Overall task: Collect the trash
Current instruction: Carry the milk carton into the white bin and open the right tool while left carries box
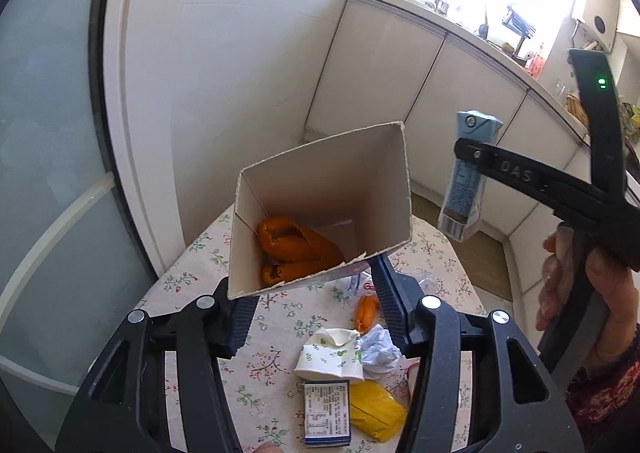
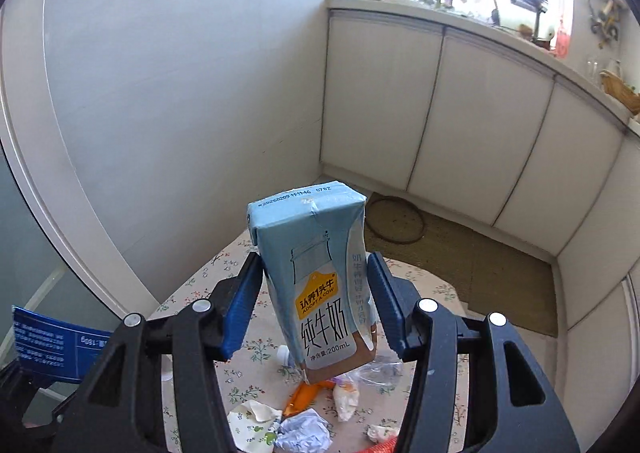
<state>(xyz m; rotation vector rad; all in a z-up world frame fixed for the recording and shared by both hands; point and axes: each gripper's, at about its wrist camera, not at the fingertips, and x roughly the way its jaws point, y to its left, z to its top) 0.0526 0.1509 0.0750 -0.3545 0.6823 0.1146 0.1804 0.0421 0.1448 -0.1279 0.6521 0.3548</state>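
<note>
My left gripper (image 1: 316,309) is shut on an open cardboard box (image 1: 320,209), held above the table with its mouth facing me; orange peels (image 1: 296,249) lie inside. My right gripper (image 2: 316,301) is shut on a light blue 200 mL milk carton (image 2: 320,277), held upright above the table. The carton also shows in the left wrist view (image 1: 466,173), up and to the right of the box, apart from it. The box's blue side shows at the left edge of the right wrist view (image 2: 52,349).
On the floral tablecloth (image 1: 264,373) lie a crushed paper cup (image 1: 332,353), crumpled white paper (image 1: 380,349), an orange peel (image 1: 366,311), a yellow wrapper (image 1: 376,409) and a small printed box (image 1: 326,413). White cabinets (image 2: 480,113) and a floor mat (image 2: 460,253) lie beyond.
</note>
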